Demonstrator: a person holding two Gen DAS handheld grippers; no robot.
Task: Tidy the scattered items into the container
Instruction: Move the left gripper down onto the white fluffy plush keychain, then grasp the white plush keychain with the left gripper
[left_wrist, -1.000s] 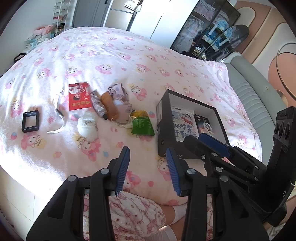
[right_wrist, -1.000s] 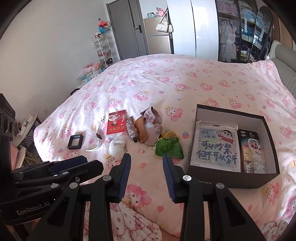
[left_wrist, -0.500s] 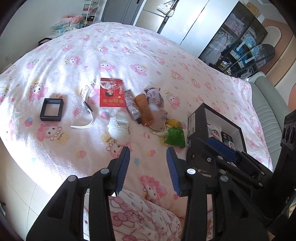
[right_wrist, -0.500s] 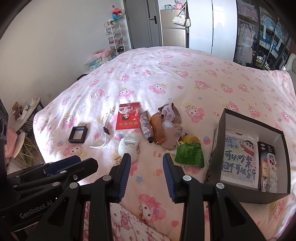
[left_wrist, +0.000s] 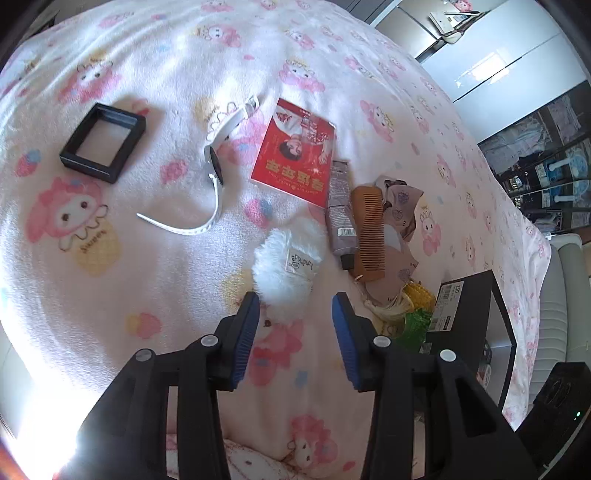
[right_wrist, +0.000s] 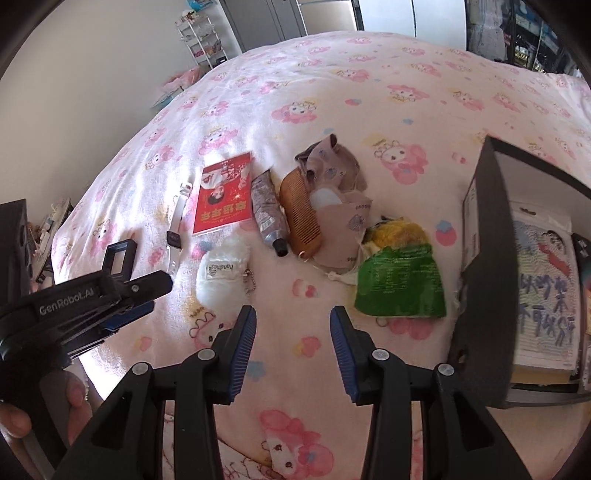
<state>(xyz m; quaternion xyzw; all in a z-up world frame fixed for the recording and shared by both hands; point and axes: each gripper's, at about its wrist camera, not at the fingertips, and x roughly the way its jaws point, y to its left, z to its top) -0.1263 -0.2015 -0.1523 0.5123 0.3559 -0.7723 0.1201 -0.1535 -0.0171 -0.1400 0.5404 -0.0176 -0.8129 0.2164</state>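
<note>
Left gripper (left_wrist: 295, 314) held with blue pads apart and nothing between them, hovering over the pink cartoon-print blanket (left_wrist: 110, 258); white fluffy pouch (left_wrist: 286, 262) just beyond the fingertips at 12 o'clock. Right gripper (right_wrist: 291, 328) likewise parted, jaws having just been opening, gap empty over bare blanket; green snack packet (right_wrist: 400, 282) at 1 o'clock, same pouch at 11 o'clock. Further out in the left view: wooden comb (left_wrist: 369, 232) touching a grey tube (left_wrist: 341, 214) at 1 o'clock, beige patterned cloth (left_wrist: 400, 206) under the comb, red booklet (left_wrist: 295, 162) at 12, white smartwatch (left_wrist: 214, 177) at 11, black square frame (left_wrist: 101, 142) at 10. Black storage box (right_wrist: 480, 258) at 3 o'clock of the right view, open, already holding a cartoon-printed packet (right_wrist: 543, 291).
</note>
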